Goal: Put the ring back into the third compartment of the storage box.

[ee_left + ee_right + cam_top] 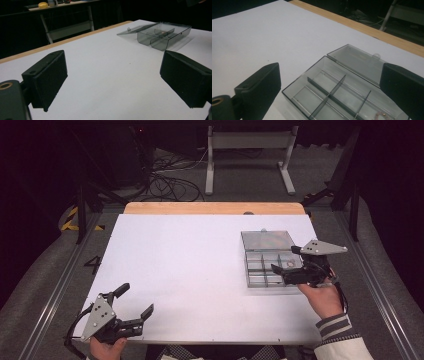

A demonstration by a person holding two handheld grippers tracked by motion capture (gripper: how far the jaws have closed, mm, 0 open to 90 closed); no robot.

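Hovered with the right gripper (278, 270) over the open box (267, 259) at the table's (190, 270) right side, jaws spread wide and empty, likely after dropping a small ring (381, 115) into a compartment. Kept the left gripper (135, 301) idle near the front edge, likewise spread, holding nothing.

Left gripper (134, 302), held in the left hand (106, 348) at the table's (190, 265) near left corner: jaws spread wide, nothing between them, pointing toward the far right. Right gripper (286, 258), held in the right hand (322, 300) by the table's right edge: jaws wide apart, gripping nothing, pointing left; a striped cuff shows at the wrist.
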